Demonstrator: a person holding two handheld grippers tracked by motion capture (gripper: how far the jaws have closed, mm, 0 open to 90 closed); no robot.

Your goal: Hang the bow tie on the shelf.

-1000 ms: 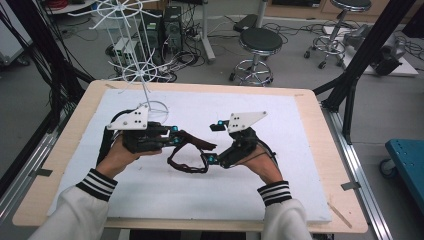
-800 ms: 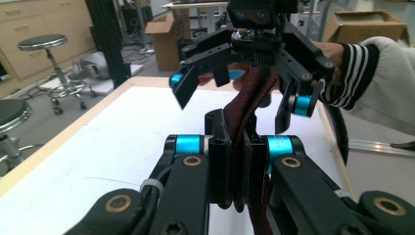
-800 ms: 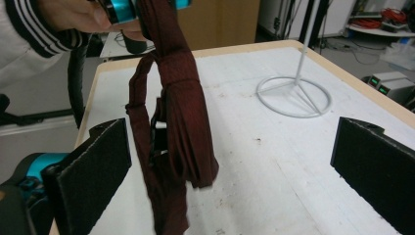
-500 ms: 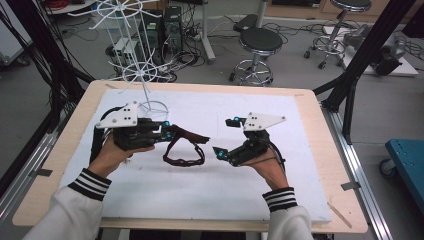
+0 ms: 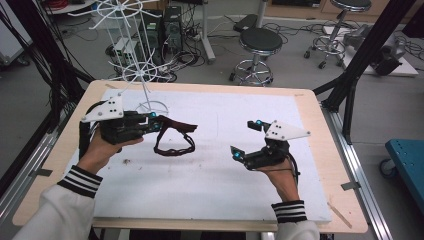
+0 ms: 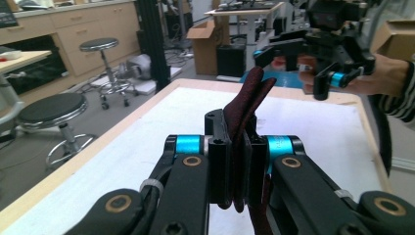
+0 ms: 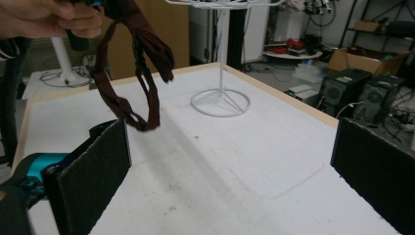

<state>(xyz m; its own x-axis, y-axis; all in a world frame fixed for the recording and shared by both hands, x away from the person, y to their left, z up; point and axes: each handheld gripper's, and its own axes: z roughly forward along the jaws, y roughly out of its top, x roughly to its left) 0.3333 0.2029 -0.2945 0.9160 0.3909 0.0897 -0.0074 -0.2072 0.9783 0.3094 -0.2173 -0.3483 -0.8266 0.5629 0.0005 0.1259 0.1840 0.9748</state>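
Out on the floor beyond the worktop [image 5: 320,150]: black round stool [image 5: 260,40] on chrome legs, a second stool [image 5: 345,5] farther right. White wire rack [image 5: 135,75] standing at the back left of the white mat [image 5: 225,175], ringed base touching the mat. Computer towers [image 7: 362,98] and tangled cables [image 5: 200,30] behind. Blue cart [image 5: 407,165] at far right. Cardboard box [image 6: 203,44] near the cabinets [image 6: 63,29].

A dark maroon strap [image 5: 175,137] hangs over a white mat [image 5: 210,190], beside black-and-white striped cuffs [image 5: 80,181].
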